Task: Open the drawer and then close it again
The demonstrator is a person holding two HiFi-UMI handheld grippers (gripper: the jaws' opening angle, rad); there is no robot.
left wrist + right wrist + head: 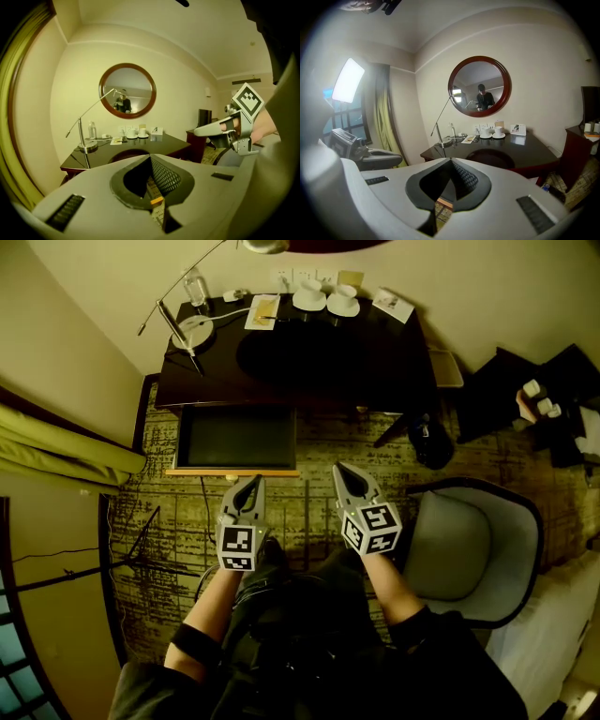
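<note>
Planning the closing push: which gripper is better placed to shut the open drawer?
Left. The left gripper points at the drawer front edge; the right gripper is off past its right end.

The wide, shallow rectangular drawer, dark inside with a pale orange-brown wooden front edge, stands pulled well out from under the left part of the dark glossy wooden worktop. It lies level, with its long side parallel to the worktop's front. Its front edge hangs over the patterned carpet, and its dark inner floor faces up in full view.
</note>
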